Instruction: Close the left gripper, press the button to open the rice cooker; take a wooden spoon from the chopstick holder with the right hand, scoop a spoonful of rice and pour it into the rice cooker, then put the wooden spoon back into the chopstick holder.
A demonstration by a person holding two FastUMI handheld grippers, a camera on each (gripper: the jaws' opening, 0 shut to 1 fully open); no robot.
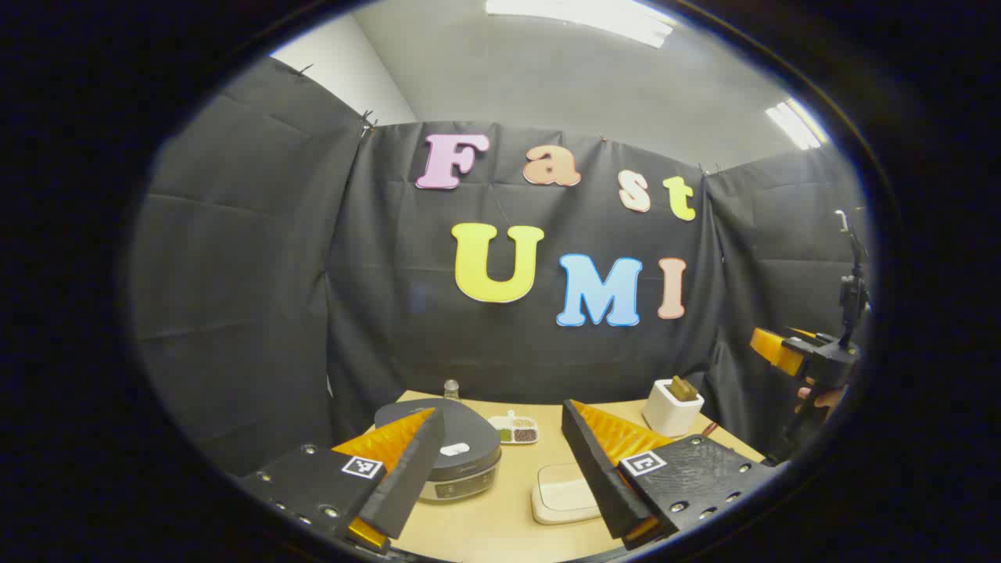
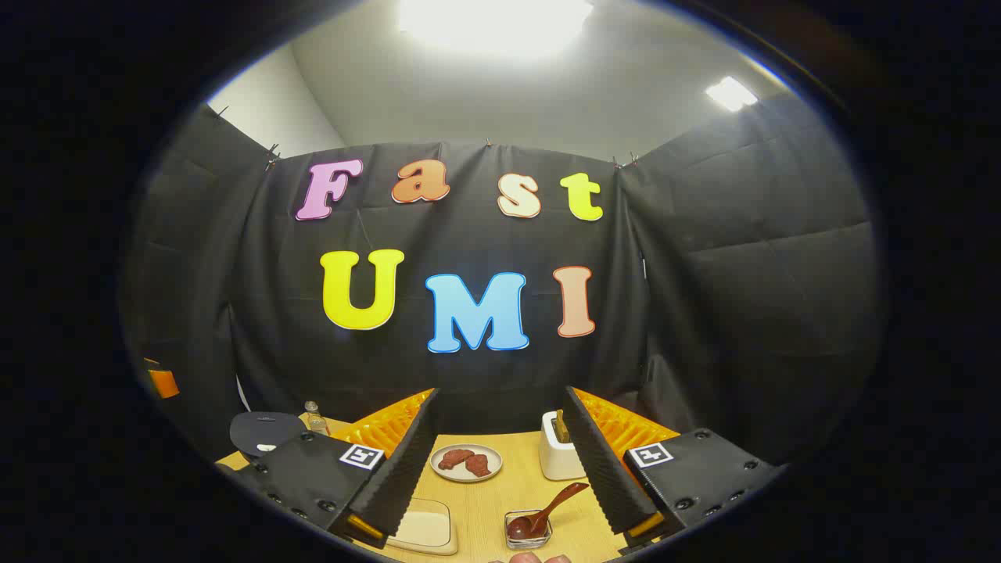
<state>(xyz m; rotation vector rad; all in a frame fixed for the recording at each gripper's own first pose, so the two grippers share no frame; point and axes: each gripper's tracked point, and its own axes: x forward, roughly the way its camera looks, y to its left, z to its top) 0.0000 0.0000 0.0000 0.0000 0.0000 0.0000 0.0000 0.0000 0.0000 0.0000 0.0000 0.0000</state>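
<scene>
While both claws gape wide, wooden spoon point(image 2: 547, 507) lies in glass dish point(image 2: 528, 530), handle up-right

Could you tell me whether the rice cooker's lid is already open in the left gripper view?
No, the rice cooker sits with its dark lid flat and closed on the table.

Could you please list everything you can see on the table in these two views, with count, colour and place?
table: one, light wood, under everything.
rice cooker: one, dark grey lid shut, far left.
bottle: one, clear, behind the rice cooker.
divided dish: one, white, holding grains, right of the rice cooker.
tray: one, cream, front centre.
holder: one, white, far right, something brown inside.
plate: one, pale, with two reddish pieces, centre.
glass dish: one, clear, near edge.
spoon: one, dark reddish brown, resting in the glass dish.
left tool: open.
right tool: open.
</scene>
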